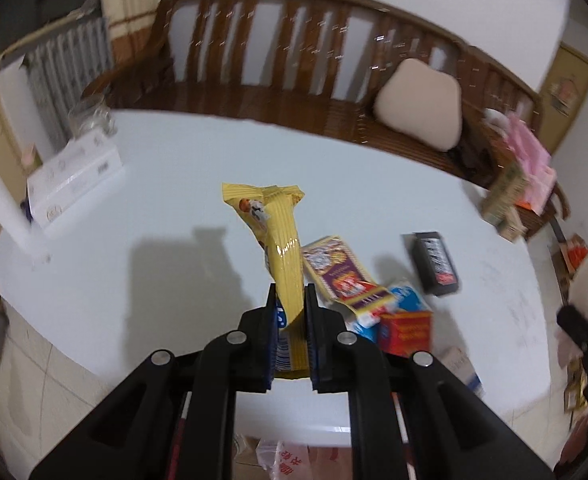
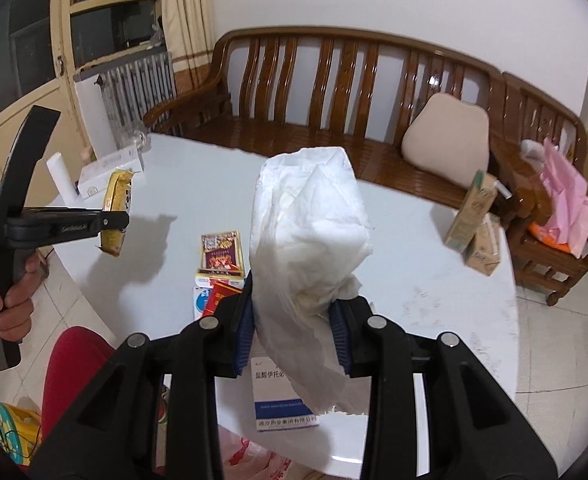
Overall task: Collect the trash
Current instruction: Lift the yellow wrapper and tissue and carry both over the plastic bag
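My left gripper (image 1: 289, 300) is shut on a yellow snack wrapper (image 1: 281, 240) and holds it up above the white round table (image 1: 173, 184). The same wrapper (image 2: 117, 208) and left gripper (image 2: 111, 222) show at the left of the right wrist view. My right gripper (image 2: 291, 308) is shut on a crumpled white tissue wad (image 2: 310, 236) held above the table (image 2: 414, 240). On the table lie a purple and gold packet (image 1: 340, 274), a red box (image 1: 406, 330), a blue and white packet (image 1: 408, 300) and a black packet (image 1: 436, 262).
A white box (image 1: 73, 176) and a paper roll (image 1: 9, 216) stand at the table's left. A green carton (image 2: 472, 210) stands at the right edge. A medicine box (image 2: 283, 396) lies near the front edge. A wooden bench (image 2: 334, 92) with a cushion (image 2: 446, 140) is behind. A plastic bag (image 2: 253, 456) is below the table's front.
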{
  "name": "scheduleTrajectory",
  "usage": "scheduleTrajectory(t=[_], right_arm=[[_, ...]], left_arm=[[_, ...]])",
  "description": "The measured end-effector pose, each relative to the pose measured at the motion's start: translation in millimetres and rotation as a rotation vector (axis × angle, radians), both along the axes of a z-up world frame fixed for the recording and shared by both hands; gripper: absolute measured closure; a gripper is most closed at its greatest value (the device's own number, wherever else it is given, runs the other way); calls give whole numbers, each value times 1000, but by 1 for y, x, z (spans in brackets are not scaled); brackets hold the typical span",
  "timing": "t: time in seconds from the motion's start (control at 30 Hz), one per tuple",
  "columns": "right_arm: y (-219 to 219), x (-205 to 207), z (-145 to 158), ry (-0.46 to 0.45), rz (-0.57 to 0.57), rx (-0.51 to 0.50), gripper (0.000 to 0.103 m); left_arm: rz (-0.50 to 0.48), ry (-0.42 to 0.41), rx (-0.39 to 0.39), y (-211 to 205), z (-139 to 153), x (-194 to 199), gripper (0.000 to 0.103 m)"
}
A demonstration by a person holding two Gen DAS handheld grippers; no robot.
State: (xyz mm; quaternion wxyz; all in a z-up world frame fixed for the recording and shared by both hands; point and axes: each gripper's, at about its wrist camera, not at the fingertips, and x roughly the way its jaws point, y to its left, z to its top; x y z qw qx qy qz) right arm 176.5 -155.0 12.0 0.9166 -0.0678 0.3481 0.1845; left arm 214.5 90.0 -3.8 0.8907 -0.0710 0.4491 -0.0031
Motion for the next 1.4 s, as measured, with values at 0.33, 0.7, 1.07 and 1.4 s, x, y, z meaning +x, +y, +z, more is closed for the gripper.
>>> scheduleTrajectory(t=[0.33,0.7,1.07,1.4], right_arm=[[-3,-73,43,-102,-20,-7,70],[5,-148,51,-142,-8,-17,70],[16,-188,33,-111,5,-24,70],[21,-207,3,-46,10,-23,70]], left_arm=[[-136,-71,-4,-14,46,-69,91],[-273,-102,28,-47,47,-135,91],[-351,-56,45,-74,15,-173,91],[-373,17,66,-88,-29,-192,91]])
